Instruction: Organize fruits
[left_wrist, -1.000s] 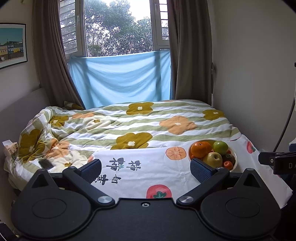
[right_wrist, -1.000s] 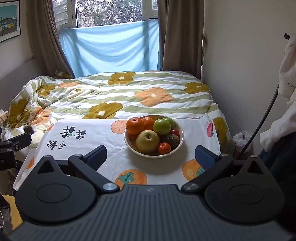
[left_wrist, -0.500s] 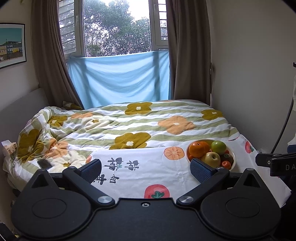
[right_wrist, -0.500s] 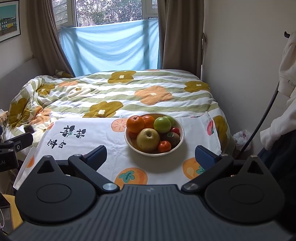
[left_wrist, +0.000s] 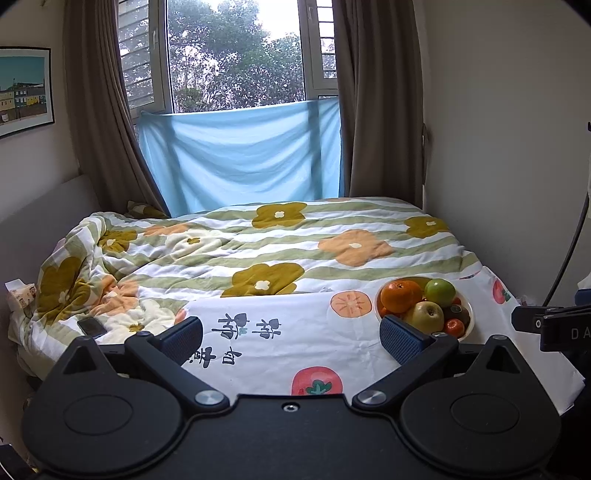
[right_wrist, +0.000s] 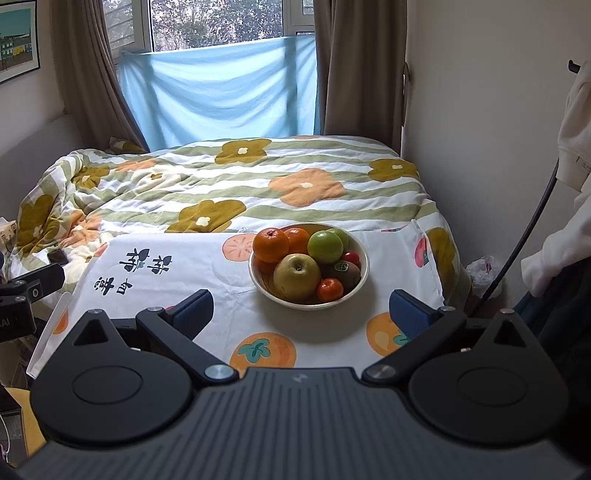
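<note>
On the bed's cloth (right_wrist: 207, 295), fruit bowl (right_wrist: 360, 275) sits beyond both grippers' spread, empty jaws.

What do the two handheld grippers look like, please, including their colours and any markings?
Both are matte black with round pivot discs, silver pins and blue textured pads. The right gripper has a ribbed grey body; the left gripper has a smooth black body. A cream sleeve shows nearby.

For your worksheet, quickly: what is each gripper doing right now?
Left gripper: open, holding nothing.
Right gripper: open, holding nothing; the fruit bowl sits beyond its fingertips.
</note>
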